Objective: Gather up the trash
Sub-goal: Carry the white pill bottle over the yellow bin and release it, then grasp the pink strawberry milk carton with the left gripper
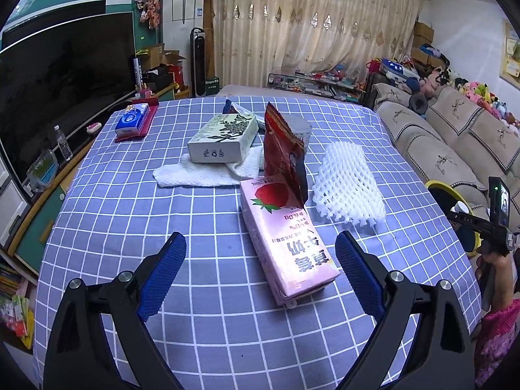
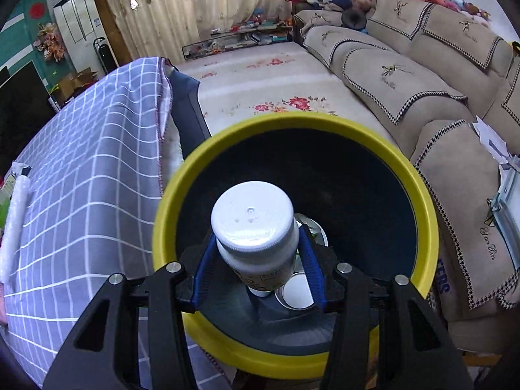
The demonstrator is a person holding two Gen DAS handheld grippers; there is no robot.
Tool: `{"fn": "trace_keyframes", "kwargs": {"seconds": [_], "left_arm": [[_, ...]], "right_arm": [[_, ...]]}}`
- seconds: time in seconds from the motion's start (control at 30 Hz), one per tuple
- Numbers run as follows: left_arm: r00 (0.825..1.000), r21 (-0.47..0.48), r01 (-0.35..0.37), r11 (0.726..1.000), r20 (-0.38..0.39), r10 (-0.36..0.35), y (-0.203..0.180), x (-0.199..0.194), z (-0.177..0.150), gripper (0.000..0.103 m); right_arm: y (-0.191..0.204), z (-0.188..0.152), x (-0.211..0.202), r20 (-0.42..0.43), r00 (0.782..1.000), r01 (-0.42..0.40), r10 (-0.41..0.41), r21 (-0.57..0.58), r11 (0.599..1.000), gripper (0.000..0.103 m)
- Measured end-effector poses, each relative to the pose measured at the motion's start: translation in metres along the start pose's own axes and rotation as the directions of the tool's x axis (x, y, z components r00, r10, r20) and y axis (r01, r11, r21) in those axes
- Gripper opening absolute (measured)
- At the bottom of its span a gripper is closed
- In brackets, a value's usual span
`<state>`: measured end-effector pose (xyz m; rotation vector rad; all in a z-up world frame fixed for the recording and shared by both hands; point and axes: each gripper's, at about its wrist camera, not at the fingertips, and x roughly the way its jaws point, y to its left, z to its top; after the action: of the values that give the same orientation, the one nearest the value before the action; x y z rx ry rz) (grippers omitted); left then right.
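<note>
Holding a white plastic pill bottle [image 2: 256, 237] over the open mouth of a round, yellow-rimmed bin [image 2: 325, 123], the right gripper [image 2: 258, 263] grasps it between blue ribbed pads. A can and lid seem to lie inside already. Judged from this, the drop-off step is in hand; next comes letting go. The left gripper [image 1: 260, 260] hangs spread wide and empty above the checked-cloth bench [image 1: 130, 227], straddling a glossy pink strawberry milk carton [image 1: 286, 243] lying flat. Beyond it stand a crinkled red foil wrapper [image 1: 284, 152] and springy white foam netting [image 1: 347, 185].
</note>
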<state>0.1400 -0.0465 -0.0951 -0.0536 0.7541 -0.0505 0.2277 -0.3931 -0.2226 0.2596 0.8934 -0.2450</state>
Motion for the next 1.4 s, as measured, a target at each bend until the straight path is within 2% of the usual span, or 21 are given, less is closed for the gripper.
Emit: {"fn": "trace_keyframes", "kwargs": {"seconds": [0.07,0.13,0.43,0.67,0.97,1.07,1.23,1.4], "left_arm": [[1.000,0.001,0.002,1.000,-0.007,-0.002,-0.002,0.003,0.000,0.092],[1.000,0.002,0.003,1.000,-0.012,-0.003,-0.002,0.005,0.000,0.092],[0.999,-0.036,0.000,0.999,-0.048,-0.002,-0.004,0.019,-0.003,0.093],[0.995,-0.107,0.000,0.994,-0.099,-0.011,-0.005,0.039,-0.014,0.094],[0.997,-0.129,0.017,0.991,-0.077,-0.027,-0.020,0.041,-0.017,0.096],[0.996,-0.103,-0.009,0.995,-0.085,0.000,-0.028,0.045,-0.020,0.096],[0.993,-0.118,-0.030,0.993,-0.115,0.016,-0.029,0.055,-0.026,0.096],[0.995,-0.141,-0.053,0.989,-0.095,0.040,-0.023,0.057,-0.026,0.094]], "right_arm": [[-0.001,-0.001,0.004,-0.005,1.000,0.000,0.000,0.001,1.000,0.049],[-0.001,-0.002,0.004,0.001,1.000,0.001,-0.001,0.002,1.000,0.056],[0.002,-0.003,-0.013,0.028,0.999,-0.031,0.031,0.009,0.999,0.060],[-0.001,-0.002,-0.029,0.053,0.996,-0.073,0.073,0.014,0.997,0.061],[0.000,-0.001,-0.038,0.068,0.992,-0.108,0.107,0.014,0.994,0.061],[0.001,-0.002,-0.039,0.069,0.991,-0.119,0.118,0.014,0.993,0.061],[0.002,-0.003,-0.038,0.066,0.989,-0.131,0.129,0.013,0.991,0.062],[0.001,-0.004,-0.037,0.064,0.989,-0.136,0.135,0.014,0.991,0.062]]}}
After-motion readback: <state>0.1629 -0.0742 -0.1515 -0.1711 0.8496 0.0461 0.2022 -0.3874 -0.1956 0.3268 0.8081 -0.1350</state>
